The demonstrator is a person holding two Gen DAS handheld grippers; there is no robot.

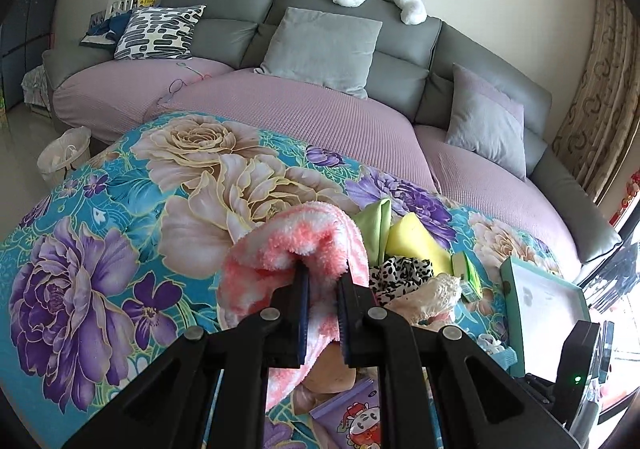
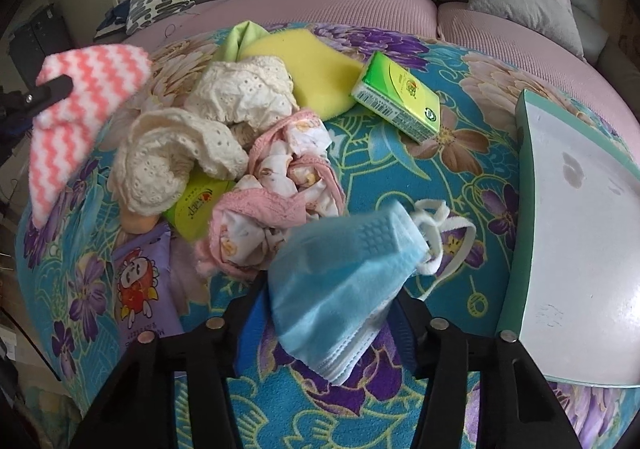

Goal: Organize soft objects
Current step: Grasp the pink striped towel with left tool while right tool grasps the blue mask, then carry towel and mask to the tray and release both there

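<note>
My left gripper [image 1: 322, 281] is shut on a pink-and-white fluffy cloth [image 1: 296, 245] and holds it above the floral table cover; it also shows in the right wrist view [image 2: 76, 105] at the far left. My right gripper [image 2: 328, 313] holds a stack of blue face masks [image 2: 340, 265] between its fingers, above the table. A pile of soft things lies on the table: cream lace fabric [image 2: 180, 153], pink printed cloth [image 2: 280, 177], a yellow sponge [image 2: 312, 69], green cloth [image 2: 240, 41], a leopard-print piece [image 1: 400, 273].
A teal box lid with a white inside [image 2: 580, 209] lies at the right. Green tissue packs [image 2: 400, 97], a purple wipes pack [image 2: 144, 289]. A grey sofa with pillows [image 1: 320, 45] stands behind the table; a white bin [image 1: 64, 157] on the floor at left.
</note>
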